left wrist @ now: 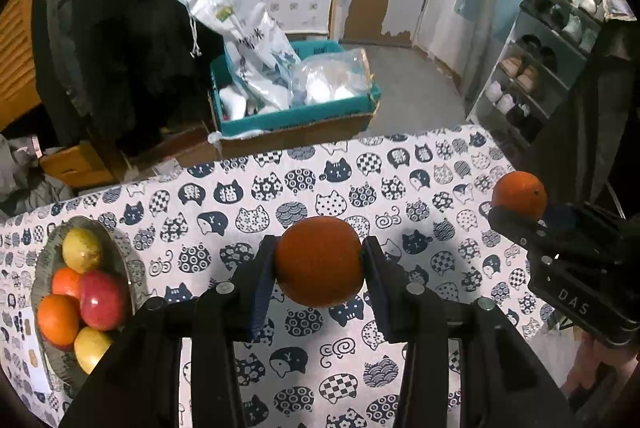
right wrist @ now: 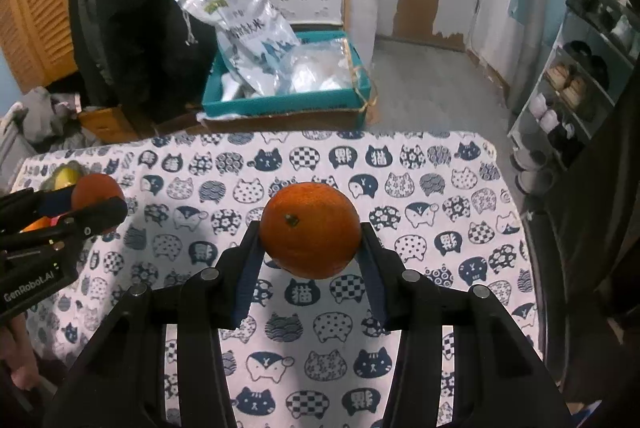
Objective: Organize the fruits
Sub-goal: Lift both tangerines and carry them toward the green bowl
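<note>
Oranges sit clamped between fingers: one [left wrist: 319,261] in left claw [left wrist: 319,262], another [right wrist: 310,230] in right claw [right wrist: 311,231].

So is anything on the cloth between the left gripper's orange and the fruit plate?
Nothing visible. The left gripper holds its orange above the cat-print cloth, and the stretch toward the fruit plate shows only bare cloth. The right gripper is on the opposite side.
</note>
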A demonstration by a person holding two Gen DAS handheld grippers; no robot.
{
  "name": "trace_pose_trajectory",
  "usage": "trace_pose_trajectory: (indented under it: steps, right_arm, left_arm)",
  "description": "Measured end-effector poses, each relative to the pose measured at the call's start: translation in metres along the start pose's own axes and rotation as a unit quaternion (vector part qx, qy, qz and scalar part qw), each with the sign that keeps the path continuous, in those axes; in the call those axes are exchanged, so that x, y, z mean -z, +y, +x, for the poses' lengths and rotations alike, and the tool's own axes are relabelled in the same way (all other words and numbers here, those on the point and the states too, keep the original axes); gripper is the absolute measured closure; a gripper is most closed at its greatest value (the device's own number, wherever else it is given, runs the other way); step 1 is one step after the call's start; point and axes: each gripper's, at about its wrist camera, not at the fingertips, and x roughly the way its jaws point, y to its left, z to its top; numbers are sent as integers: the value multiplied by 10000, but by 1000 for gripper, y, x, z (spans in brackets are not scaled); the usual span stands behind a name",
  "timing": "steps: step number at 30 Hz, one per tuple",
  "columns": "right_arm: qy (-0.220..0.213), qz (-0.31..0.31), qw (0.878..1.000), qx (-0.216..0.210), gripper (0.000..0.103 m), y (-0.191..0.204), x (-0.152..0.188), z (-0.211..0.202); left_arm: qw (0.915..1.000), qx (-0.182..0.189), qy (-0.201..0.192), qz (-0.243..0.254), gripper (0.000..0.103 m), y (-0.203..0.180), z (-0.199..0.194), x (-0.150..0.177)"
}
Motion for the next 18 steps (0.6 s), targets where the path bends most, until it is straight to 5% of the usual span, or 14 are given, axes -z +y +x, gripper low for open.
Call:
trace_pose_trajectory:
  steps: [18]
  right_arm:
    - [-630, -380, 9966, -374, 57, 38, -8, -69]
  left_arm:
    - [9978, -57, -661, 61, 60, 15, -80, 5]
